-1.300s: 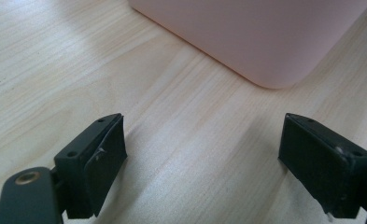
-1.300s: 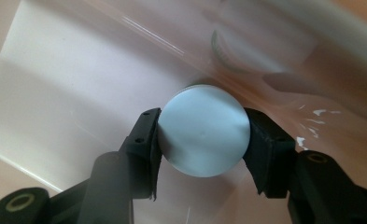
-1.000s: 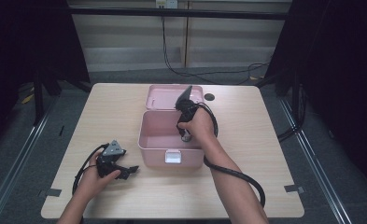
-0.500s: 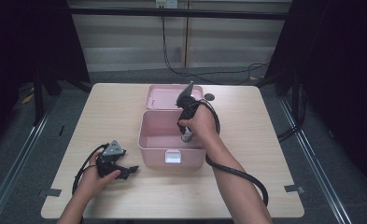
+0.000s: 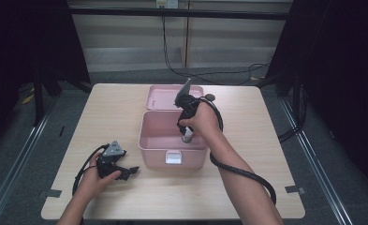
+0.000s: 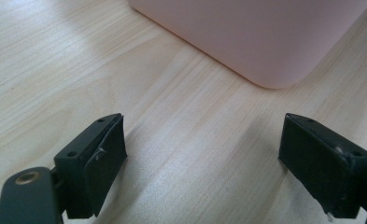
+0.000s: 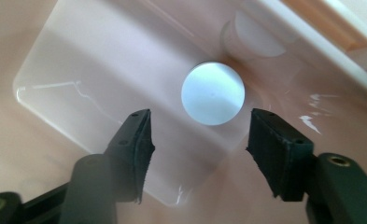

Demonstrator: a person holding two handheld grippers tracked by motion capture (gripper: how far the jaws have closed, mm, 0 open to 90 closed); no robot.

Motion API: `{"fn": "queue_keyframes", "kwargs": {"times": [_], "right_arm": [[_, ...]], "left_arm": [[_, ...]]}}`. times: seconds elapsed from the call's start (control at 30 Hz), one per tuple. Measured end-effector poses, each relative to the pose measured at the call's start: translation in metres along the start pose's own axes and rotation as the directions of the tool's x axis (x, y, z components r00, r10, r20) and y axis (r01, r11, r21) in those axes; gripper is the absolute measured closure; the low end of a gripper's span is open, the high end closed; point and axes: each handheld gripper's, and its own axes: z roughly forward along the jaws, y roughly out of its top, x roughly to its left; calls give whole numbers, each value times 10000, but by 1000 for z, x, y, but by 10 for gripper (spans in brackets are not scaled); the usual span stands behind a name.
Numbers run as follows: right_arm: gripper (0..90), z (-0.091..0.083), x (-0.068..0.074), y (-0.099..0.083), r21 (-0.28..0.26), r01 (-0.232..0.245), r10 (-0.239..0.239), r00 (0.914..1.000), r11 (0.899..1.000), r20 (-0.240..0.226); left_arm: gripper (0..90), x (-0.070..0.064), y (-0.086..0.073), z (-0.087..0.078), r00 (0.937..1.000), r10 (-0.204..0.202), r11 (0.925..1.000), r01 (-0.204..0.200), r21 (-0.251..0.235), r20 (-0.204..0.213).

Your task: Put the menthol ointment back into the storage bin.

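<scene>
Left hand: (image 5: 93, 177) near the front-left of the table (image 5: 102, 117), holding its tool low over the wood.
Left gripper: (image 6: 204, 163) jaws spread wide with nothing but bare wood between them; in the high view it sits at (image 5: 118, 166), just left of the box.
Pink box: (image 5: 156, 140) open, mid-table, a pale latch on its near wall; one rounded corner of it shows ahead of the left gripper (image 6: 265, 42).
Right hand: (image 5: 205, 122) over the right side of the box, cable looping back along the forearm.
Right gripper: (image 7: 197, 149) pointing down into the box, jaws apart and gripping nothing.
White round cap: (image 7: 213, 93) on a small item standing on the box floor near the wall (seen end-on, so I cannot tell what the item is); it lies just past the jaw tips, not touched by them. From above it is at (image 5: 187, 136).
Lid: (image 5: 163, 96) hinged back flat on the table behind the box.
</scene>
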Motion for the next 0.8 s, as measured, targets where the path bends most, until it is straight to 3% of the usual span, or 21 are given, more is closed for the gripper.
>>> {"fn": "queue_keyframes", "kwargs": {"times": [0.2,0.37,0.43,0.8], "right_arm": [[330,-9,3,-1,-66,815,-816,9966,9966,-75],[298,-16,5,-3,-152,1172,-1175,9929,9930,-175],[278,-20,6,-5,-259,1548,-1554,9876,9876,-217],[220,-37,5,-12,-483,2439,-2455,9690,9686,-284]], "left_arm": [[142,0,0,0,10000,-4,10000,4,-2,-1],[142,0,0,0,10000,0,10000,0,0,-1],[142,0,0,0,10000,-1,10000,1,-2,-3],[142,0,0,0,10000,2,10000,-2,-3,-10]]}}
